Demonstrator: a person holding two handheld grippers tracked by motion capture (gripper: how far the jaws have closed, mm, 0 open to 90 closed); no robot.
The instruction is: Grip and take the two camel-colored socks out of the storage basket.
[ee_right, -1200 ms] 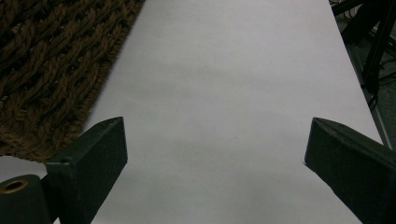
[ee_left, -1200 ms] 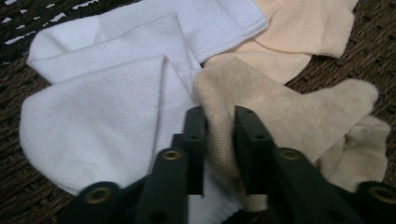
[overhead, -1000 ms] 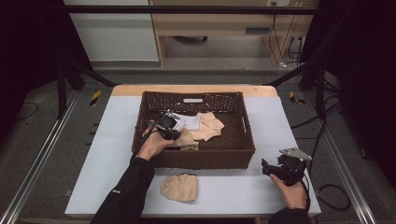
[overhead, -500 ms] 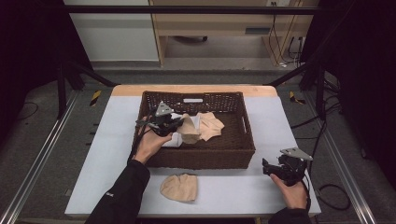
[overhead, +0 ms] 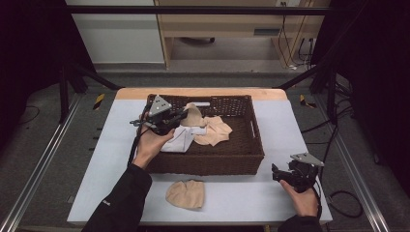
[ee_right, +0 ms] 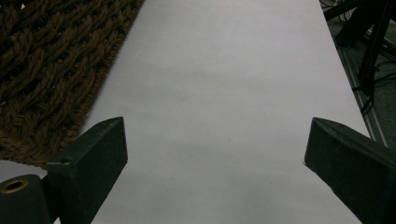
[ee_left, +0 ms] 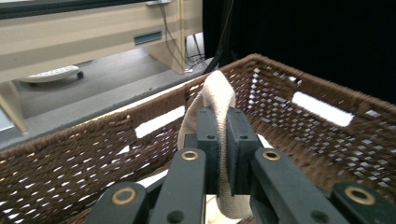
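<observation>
My left tongs (overhead: 180,116) are clamping a beige cloth (ee_left: 217,100) and holding it above the left part of the wicker basket (overhead: 212,164); the cloth's lower end is cut off behind the jaws in the left gripper view. More cloths, white (overhead: 181,139) and beige (overhead: 215,130), are lying bunched inside, their shapes hard to separate. My right tongs (overhead: 276,173) are resting spread wide, empty, over the pale tabletop (overhead: 241,198). Another beige cloth (overhead: 186,193) is lying in front of the basket. Dark surroundings are framing the tabletop.

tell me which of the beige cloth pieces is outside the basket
The folded beige cloth on the table, in front of the wicker basket. The other beige pieces are inside it: one lying flat, one pinched in the left gripper.
</observation>
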